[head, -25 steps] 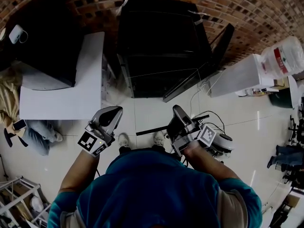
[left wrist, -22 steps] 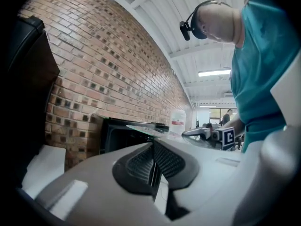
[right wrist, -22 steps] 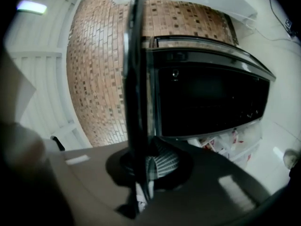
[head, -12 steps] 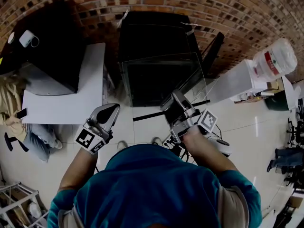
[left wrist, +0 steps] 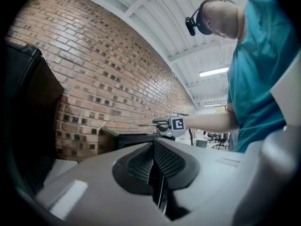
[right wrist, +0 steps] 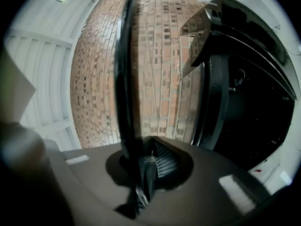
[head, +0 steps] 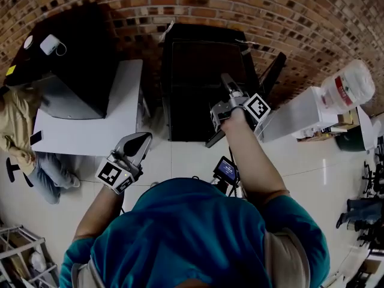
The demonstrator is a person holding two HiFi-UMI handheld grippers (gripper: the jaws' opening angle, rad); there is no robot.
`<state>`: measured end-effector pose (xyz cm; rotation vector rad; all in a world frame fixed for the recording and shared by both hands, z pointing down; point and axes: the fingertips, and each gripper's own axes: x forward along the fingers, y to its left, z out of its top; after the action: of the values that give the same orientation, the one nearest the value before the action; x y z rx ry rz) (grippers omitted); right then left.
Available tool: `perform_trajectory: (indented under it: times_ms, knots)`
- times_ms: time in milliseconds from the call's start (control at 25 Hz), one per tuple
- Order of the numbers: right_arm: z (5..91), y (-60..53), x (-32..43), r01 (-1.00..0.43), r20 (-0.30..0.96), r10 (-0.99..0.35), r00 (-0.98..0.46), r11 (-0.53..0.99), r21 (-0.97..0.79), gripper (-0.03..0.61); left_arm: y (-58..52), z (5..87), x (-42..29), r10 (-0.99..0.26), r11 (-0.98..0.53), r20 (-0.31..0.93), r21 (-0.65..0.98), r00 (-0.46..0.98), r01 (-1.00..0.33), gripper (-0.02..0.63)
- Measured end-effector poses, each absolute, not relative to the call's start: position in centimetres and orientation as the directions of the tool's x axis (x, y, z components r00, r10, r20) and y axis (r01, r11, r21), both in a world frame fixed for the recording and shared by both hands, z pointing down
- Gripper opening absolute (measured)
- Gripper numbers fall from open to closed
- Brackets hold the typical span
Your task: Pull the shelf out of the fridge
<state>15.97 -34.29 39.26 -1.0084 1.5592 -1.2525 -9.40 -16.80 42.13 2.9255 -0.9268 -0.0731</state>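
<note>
Shelf [right wrist: 124,79]: pinched at its near edge in the clenched jaws of the right gripper [right wrist: 146,166]. Seen edge-on there as a thin dark pane running away from the pads, with the brick wall [right wrist: 160,55] behind it. Looks clear of the fridge [right wrist: 244,107], whose dark open cavity lies off to the right of the pane, not around it. From the left gripper view, shows only as a thin level sliver reaching out from the far gripper, above the top of the black cabinet. Hard to make out from the head view, being see-through. Plain there only the right gripper [head: 227,80], held out far over the black fridge [head: 198,101], and the fridge door [head: 273,71] swung open to the right.

Nothing between the jaws of the left gripper [head: 143,140]. Pressed together on empty air, held near the body at the left, well apart from both fridge and shelf.

Progress, as a judgement: the pull-out itself seemingly done, with no part of the pane seen resting in the cavity, though its far edge cannot be traced. Probably left to do: carrying it clear and setting it down, perhaps on the white table [head: 90,131] at the left.
</note>
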Motion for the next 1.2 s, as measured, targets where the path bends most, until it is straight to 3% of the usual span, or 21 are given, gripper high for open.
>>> perform_trajectory:
  times_ms: [760,960,1120,1200]
  knots:
    - [42.4,-43.6,16.9,-0.102,0.053,-0.970,-0.238,-0.029,-0.994,0.021,-16.1,41.9,-9.6,-0.575,-0.815,-0.023,0.103,0.818,-0.570,-0.009]
    - [41.8,-44.3,16.8,-0.056,0.021,-0.974,-0.228,-0.008,-0.998,0.087,-16.0,42.1,-9.9,-0.578,-0.812,-0.013,0.104,0.816,-0.574,-0.009]
    - [41.0,-44.8,16.9,0.014,-0.009,-0.977,-0.213,0.006,-1.000,0.284,-15.9,42.1,-9.9,-0.578,-0.812,-0.013,0.106,0.816,-0.574,-0.009]
    - [40.7,-44.8,16.8,0.037,-0.019,-0.974,-0.225,0.011,-0.999,0.326,-15.9,42.0,-9.9,-0.576,-0.813,-0.012,0.105,0.817,-0.572,-0.009]
